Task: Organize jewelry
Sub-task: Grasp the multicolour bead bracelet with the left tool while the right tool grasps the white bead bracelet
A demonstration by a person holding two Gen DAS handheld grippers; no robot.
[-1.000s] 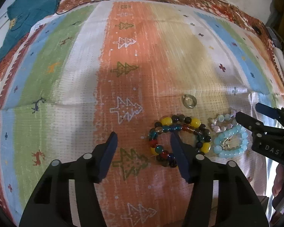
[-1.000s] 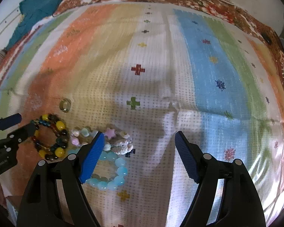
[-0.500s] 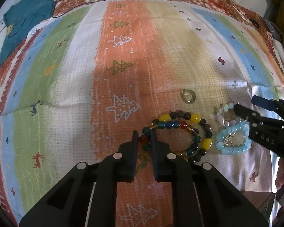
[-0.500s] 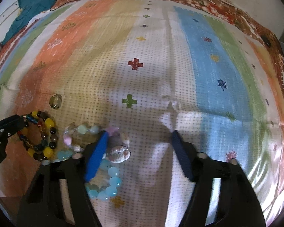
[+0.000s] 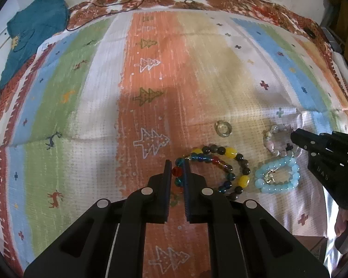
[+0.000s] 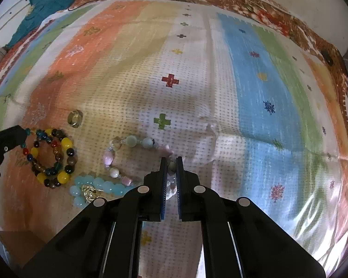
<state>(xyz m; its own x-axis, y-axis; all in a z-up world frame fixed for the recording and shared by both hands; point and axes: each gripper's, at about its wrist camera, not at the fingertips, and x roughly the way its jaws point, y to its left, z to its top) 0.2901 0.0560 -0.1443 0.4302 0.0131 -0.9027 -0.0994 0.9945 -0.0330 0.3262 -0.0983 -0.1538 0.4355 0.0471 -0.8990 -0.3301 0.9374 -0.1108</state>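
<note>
The left hand-held gripper (image 5: pixel 176 171) is clamped on the multicoloured glass-bead bracelet (image 5: pixel 222 170), whose loop extends to its right; the right hand-held gripper (image 6: pixel 171 165) has just closed on the pastel stone-bead bracelet (image 6: pixel 118 155) trailing leftward.

On the side of my right gripper (image 5: pixel 294 136), seen from the left wrist camera, pale raised letters read "DAS"; whether more letters belong to the word cannot be told. No other writing, number or brand is legible. The striped cloth (image 5: pixel 150 106) carries only woven trees, crosses and deer.
</note>
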